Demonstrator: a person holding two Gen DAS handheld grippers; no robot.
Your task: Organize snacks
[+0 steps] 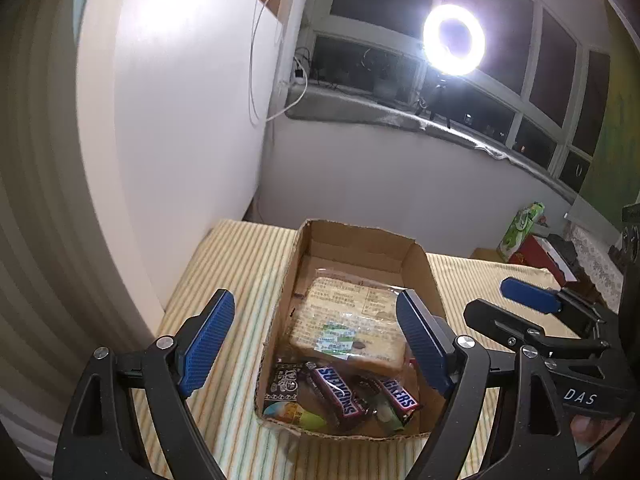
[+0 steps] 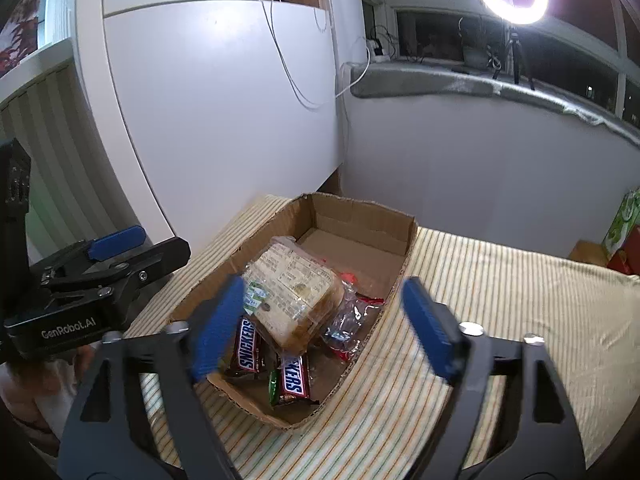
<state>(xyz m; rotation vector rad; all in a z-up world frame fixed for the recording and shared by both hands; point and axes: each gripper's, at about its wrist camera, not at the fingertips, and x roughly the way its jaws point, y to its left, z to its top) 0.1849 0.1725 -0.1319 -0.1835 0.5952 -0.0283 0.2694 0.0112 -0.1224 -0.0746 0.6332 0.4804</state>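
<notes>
An open cardboard box (image 1: 420, 272) (image 2: 360, 220) sits on a striped tablecloth. Inside lie a wrapped bread slice (image 1: 348, 320) (image 2: 296, 292), two Snickers bars (image 1: 336, 392) (image 2: 294, 378), a green-yellow packet (image 1: 296, 414) and a red-clear wrapper (image 2: 348, 320). My left gripper (image 1: 316, 344) is open and empty, hovering over the box's near-left part. My right gripper (image 2: 324, 326) is open and empty above the box's near end. Each gripper shows in the other's view, the right one (image 1: 516, 300) beside the box, the left one (image 2: 116, 248) left of it.
The striped table (image 1: 224, 264) (image 2: 500, 300) abuts a white cabinet on the left. A green carton (image 1: 520, 228) and a red box (image 1: 536, 254) stand at the far right. A ring light (image 1: 454, 40) shines from the windowsill behind.
</notes>
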